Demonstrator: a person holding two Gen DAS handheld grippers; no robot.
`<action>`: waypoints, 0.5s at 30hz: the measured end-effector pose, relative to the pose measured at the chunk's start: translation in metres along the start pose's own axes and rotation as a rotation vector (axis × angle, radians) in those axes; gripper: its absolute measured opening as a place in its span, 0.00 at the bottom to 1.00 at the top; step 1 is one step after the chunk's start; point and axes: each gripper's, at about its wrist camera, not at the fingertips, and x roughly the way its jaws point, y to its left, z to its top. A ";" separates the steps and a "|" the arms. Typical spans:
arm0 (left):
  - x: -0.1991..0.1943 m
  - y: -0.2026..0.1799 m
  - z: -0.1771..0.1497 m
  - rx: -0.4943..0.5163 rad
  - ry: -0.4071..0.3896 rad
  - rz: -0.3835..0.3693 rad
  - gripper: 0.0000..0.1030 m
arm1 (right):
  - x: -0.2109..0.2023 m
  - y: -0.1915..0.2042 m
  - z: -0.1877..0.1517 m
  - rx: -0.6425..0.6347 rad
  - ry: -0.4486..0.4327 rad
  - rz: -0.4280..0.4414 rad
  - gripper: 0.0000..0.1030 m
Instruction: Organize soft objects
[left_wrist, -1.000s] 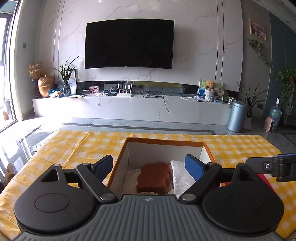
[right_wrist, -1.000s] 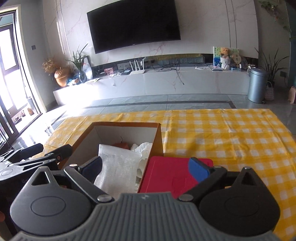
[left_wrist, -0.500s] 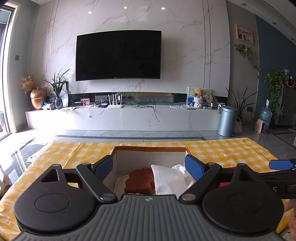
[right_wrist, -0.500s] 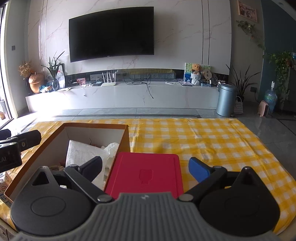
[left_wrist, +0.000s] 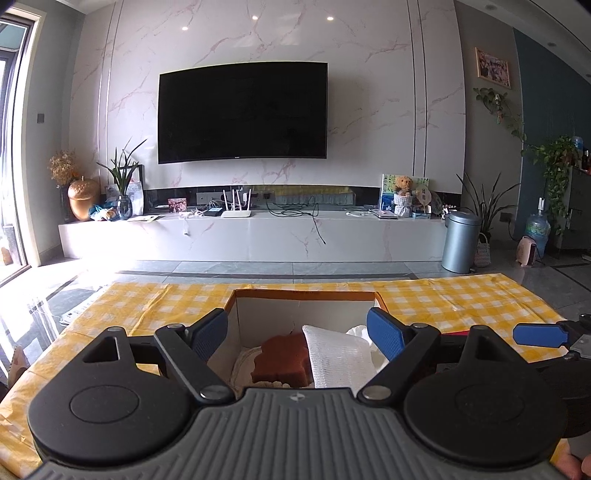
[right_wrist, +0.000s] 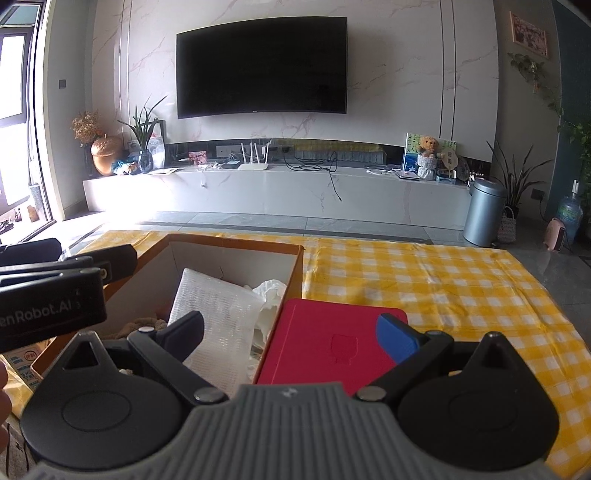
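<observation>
Left wrist view: the left gripper (left_wrist: 297, 334) hovers over the open cardboard box (left_wrist: 306, 293), fingers spread wide and holding nothing. Inside the box, a brown sponge-like block (left_wrist: 282, 358) sits at about 6 o'clock from the box centre, with a white bubble-wrap sheet (left_wrist: 332, 354) touching it at its 3 o'clock and crumpled white tissue (left_wrist: 360, 332) further right. At 3 o'clock in the frame, one blue pad of the right gripper (left_wrist: 539, 335) pokes in.

Right wrist view: the right gripper (right_wrist: 291, 332) has its fingers apart too, empty, straddling the box wall and a red lid (right_wrist: 332, 347) lying flat on the yellow checked tabletop (right_wrist: 443, 280), just beside the box at its 3 o'clock. The soft things look already stowed, so closing the box is likely the step in hand. To do it well: come down squarely on the lid's near edge, pinch firmly, lift level, and keep the bubble wrap tucked below the rim so nothing snags.
</observation>
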 end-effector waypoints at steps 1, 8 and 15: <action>0.000 -0.001 -0.001 0.001 0.002 0.006 0.97 | 0.000 0.000 0.000 0.001 -0.001 0.004 0.95; 0.002 0.001 -0.003 -0.018 0.008 -0.011 0.97 | -0.005 -0.003 0.002 0.005 -0.021 0.021 0.95; 0.002 0.003 -0.004 -0.019 0.004 -0.009 0.97 | -0.006 -0.005 0.001 0.009 -0.023 0.021 0.95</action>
